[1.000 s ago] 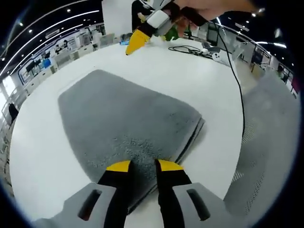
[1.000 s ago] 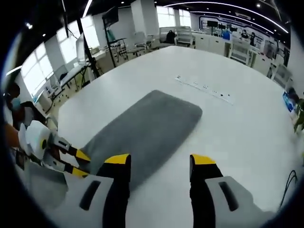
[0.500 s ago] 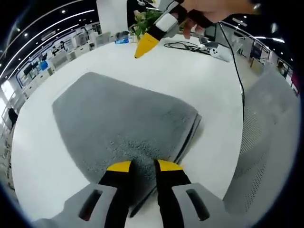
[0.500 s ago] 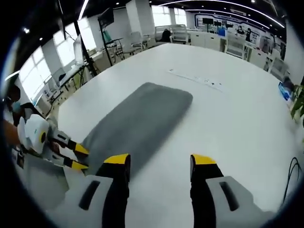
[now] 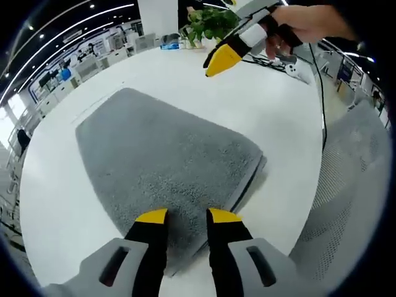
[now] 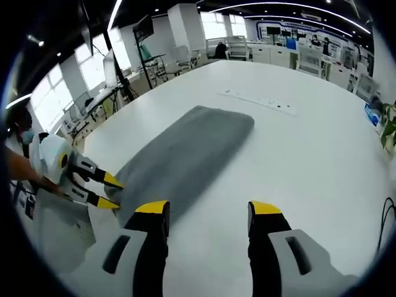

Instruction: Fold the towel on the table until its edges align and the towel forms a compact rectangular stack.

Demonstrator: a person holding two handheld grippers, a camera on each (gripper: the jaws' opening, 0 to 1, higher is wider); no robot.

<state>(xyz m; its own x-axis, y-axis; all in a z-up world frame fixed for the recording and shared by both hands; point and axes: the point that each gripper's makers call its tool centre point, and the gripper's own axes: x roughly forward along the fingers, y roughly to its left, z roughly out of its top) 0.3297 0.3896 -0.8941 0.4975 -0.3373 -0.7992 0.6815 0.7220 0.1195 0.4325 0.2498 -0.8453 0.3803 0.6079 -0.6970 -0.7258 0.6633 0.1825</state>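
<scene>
A grey towel [image 5: 167, 161] lies folded flat on the white table [image 5: 272, 117], its layered edge along the right side. My left gripper [image 5: 187, 218] is low over the towel's near end, yellow tips a little apart and side by side above the cloth, gripping nothing. In the right gripper view the towel [image 6: 185, 154] stretches away as a long rectangle, with the left gripper [image 6: 109, 192] at its near left end. My right gripper [image 6: 207, 210] hangs open above bare table beside the towel. From the left gripper view the right gripper [image 5: 221, 57] is held in the air by a hand [image 5: 306, 25].
A potted plant [image 5: 210, 21] and a black cable [image 5: 272, 60] sit at the table's far side. A mesh chair back [image 5: 352, 185] stands close on the right. A white power strip [image 6: 260, 102] lies beyond the towel. A person [image 6: 25, 167] stands at the table's left edge.
The left jaws have spread slightly over the towel's near end. The right gripper has drifted to the right in the left gripper view. The towel has stayed flat.
</scene>
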